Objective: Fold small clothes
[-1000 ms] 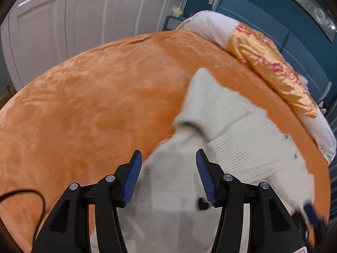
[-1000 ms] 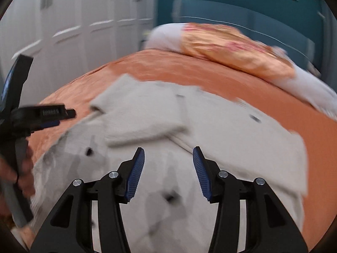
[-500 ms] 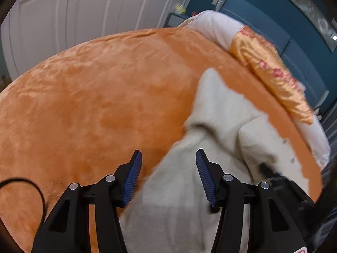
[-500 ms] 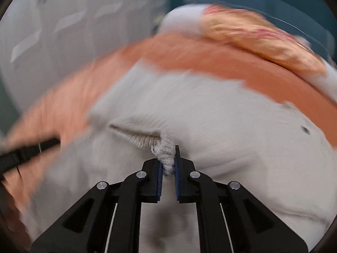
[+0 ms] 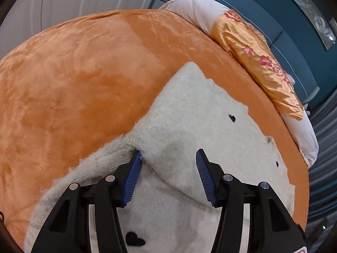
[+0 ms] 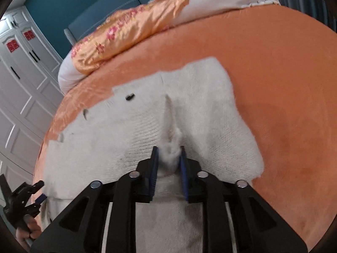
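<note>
On orange bedspread [image 5: 84, 80], cream sweater [image 5: 189, 126] lies spread, black heart buttons showing. Left gripper [image 5: 167, 175] hovers over it, jaws spread wide, nothing pinched, left pad brushing knit edge. Right gripper [image 6: 168, 164] jaws just been easing apart, bunched fold of sweater between pads, cloth touching both. Floral pillow [image 6: 126, 31] well beyond, near headboard.
</note>
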A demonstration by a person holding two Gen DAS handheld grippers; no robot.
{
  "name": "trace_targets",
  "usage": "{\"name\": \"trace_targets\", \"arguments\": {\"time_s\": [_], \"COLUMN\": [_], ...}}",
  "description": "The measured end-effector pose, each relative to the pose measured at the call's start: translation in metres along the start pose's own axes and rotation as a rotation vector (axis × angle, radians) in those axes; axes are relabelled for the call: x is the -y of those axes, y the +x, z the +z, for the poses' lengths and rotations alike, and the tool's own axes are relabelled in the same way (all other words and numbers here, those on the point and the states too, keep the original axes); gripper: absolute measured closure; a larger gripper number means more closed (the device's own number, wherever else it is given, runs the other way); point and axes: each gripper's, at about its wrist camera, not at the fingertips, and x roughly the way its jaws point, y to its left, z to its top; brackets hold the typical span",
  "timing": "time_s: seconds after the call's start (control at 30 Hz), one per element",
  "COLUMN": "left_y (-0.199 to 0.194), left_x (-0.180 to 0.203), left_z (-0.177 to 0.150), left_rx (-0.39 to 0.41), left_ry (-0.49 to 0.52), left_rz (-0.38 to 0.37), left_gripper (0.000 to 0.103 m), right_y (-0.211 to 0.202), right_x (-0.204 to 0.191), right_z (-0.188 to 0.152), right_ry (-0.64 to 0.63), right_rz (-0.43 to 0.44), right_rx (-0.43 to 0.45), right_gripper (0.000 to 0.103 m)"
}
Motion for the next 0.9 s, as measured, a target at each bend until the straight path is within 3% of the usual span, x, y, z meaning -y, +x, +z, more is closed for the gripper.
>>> {"name": "trace_targets", "arguments": {"time_s": [0.07, 0.1, 0.2, 0.23, 0.27, 0.3, 0.33, 0.4, 0.47, 0.5, 0.53, 0.63, 0.77, 0.9], "left_y": [0.000, 0.001, 0.000, -0.001, -0.001, 0.001, 0.004, 0.010, 0.015, 0.016, 0.017, 0.026, 0.028, 0.030], "left_x": [-0.003, -0.006, -0.012, -0.013, -0.013, -0.010, -0.008, -0.002, 0.000, 0.000, 0.000, 0.000, 0.003, 0.002], "left_z": [0.002, 0.002, -0.002, -0.003, -0.005, -0.005, -0.005, -0.001, 0.004, 0.007, 0.009, 0.012, 0.007, 0.000], "left_rx": [-0.004, -0.010, -0.031, -0.031, -0.025, -0.022, -0.022, -0.008, 0.000, 0.013, 0.025, 0.033, 0.056, 0.083], "left_ry": [-0.032, -0.049, -0.073, -0.072, -0.059, -0.042, -0.022, 0.021, 0.030, 0.024, 0.022, 0.030, 0.076, 0.120], "left_rz": [-0.009, -0.010, -0.001, -0.003, 0.005, 0.016, 0.026, 0.041, 0.048, 0.050, 0.053, 0.082, 0.109, 0.133], "left_gripper": [0.051, 0.051, 0.051, 0.051, 0.051, 0.051, 0.056, 0.081, 0.091, 0.092, 0.093, 0.093, 0.092, 0.089], "right_y": [-0.005, -0.005, 0.008, 0.016, 0.022, 0.021, 0.015, -0.018, -0.052, -0.054, -0.039, 0.029, 0.003, 0.002], "right_x": [-0.003, -0.005, -0.008, -0.009, -0.014, -0.017, -0.021, -0.029, -0.030, -0.027, -0.020, 0.003, -0.007, 0.003], "right_z": [0.002, 0.003, 0.007, 0.005, 0.003, 0.002, 0.003, 0.010, 0.018, 0.020, 0.022, 0.016, 0.014, 0.006], "right_ry": [0.006, 0.003, -0.016, -0.026, -0.036, -0.049, -0.062, -0.074, -0.070, -0.070, -0.075, -0.089, -0.116, -0.093], "right_rz": [0.030, 0.034, 0.008, -0.021, -0.035, -0.039, -0.023, 0.066, 0.161, 0.147, 0.085, -0.089, -0.049, -0.205], "right_rx": [0.017, 0.022, 0.003, -0.021, -0.031, -0.029, -0.013, 0.121, 0.251, 0.275, 0.230, -0.026, 0.092, 0.097], "right_gripper": [0.061, 0.056, 0.052, 0.060, 0.078, 0.090, 0.095, 0.096, 0.096, 0.096, 0.096, 0.096, 0.092, 0.086]}}
